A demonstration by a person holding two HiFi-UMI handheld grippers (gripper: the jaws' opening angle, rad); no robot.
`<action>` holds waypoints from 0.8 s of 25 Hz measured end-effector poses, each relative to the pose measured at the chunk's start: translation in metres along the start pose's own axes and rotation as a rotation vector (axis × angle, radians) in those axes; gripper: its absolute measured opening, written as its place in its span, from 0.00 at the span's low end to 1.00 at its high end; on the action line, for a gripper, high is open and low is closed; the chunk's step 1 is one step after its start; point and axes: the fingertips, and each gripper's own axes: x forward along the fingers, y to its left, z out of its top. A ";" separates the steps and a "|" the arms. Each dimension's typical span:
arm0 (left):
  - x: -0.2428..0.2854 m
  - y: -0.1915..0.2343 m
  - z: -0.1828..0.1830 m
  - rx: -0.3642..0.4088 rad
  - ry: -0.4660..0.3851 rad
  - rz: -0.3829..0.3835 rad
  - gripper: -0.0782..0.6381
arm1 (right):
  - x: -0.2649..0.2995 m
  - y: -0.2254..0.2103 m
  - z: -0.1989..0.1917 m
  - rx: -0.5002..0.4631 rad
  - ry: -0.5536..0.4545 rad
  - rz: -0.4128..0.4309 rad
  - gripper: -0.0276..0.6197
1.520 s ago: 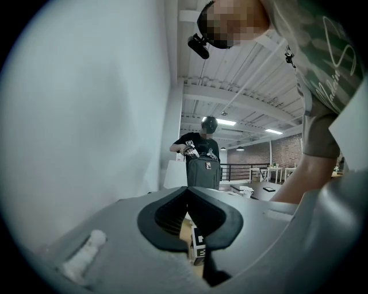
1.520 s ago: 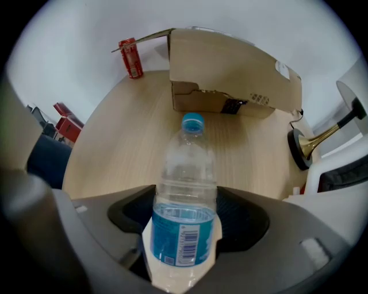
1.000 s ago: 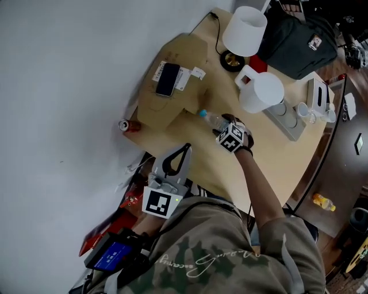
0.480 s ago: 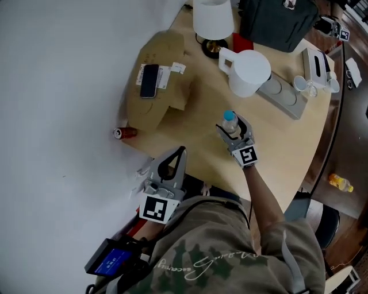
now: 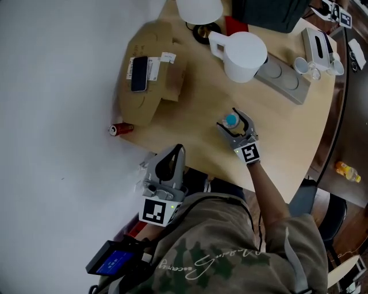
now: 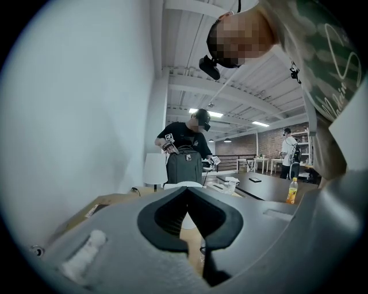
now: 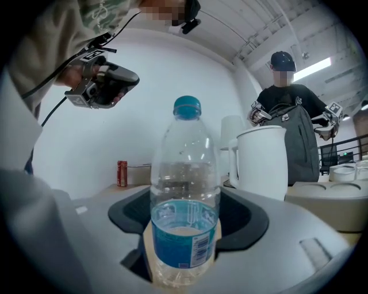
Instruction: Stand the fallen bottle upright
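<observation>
One clear plastic bottle (image 7: pixel 185 172) with a blue cap and blue label stands upright on the light wooden worktop (image 5: pixel 282 132), well inside its near edge. Whether it holds any liquid cannot be told.

Right gripper (image 5: pixel 229 119): jaws closed on the bottle's lower body at label height, one pad against each side.

Left gripper (image 5: pixel 178 150): jaws together, nothing between them. It hangs off the worktop's near edge, well apart from the bottle.

Other items on the worktop:
- One white pitcher (image 5: pixel 244 54) with a handle, upright, beyond the bottle; its contents cannot be made out.
- One grey tray (image 5: pixel 284 80) with round hollows, just beside the pitcher.
- Two small clear cups (image 5: pixel 313 66) at the tray's far end — too small to tell whether anything is in them.
- One red can (image 7: pixel 122 173), upright near the worktop's left edge.
- One flat sheet of cardboard (image 5: pixel 152 95), with a dark phone (image 5: pixel 138 73) lying on it.
- One white lampshade (image 5: pixel 199 8) and one dark backpack (image 5: pixel 270 11) at the far edge.
</observation>
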 end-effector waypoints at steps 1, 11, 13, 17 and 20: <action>0.000 0.000 0.001 0.003 -0.009 -0.002 0.11 | 0.000 -0.002 -0.001 0.009 0.012 -0.006 0.54; -0.019 0.010 0.005 -0.015 -0.045 -0.032 0.11 | -0.008 0.000 0.037 -0.041 -0.021 -0.039 0.58; -0.027 0.011 0.004 -0.023 -0.050 -0.051 0.11 | -0.016 0.002 0.051 -0.049 -0.031 -0.059 0.58; -0.042 0.019 0.014 -0.034 -0.113 -0.094 0.11 | -0.037 0.018 0.093 -0.129 -0.030 -0.111 0.58; -0.054 0.023 0.019 -0.046 -0.137 -0.144 0.11 | -0.055 0.050 0.139 -0.148 -0.059 -0.161 0.50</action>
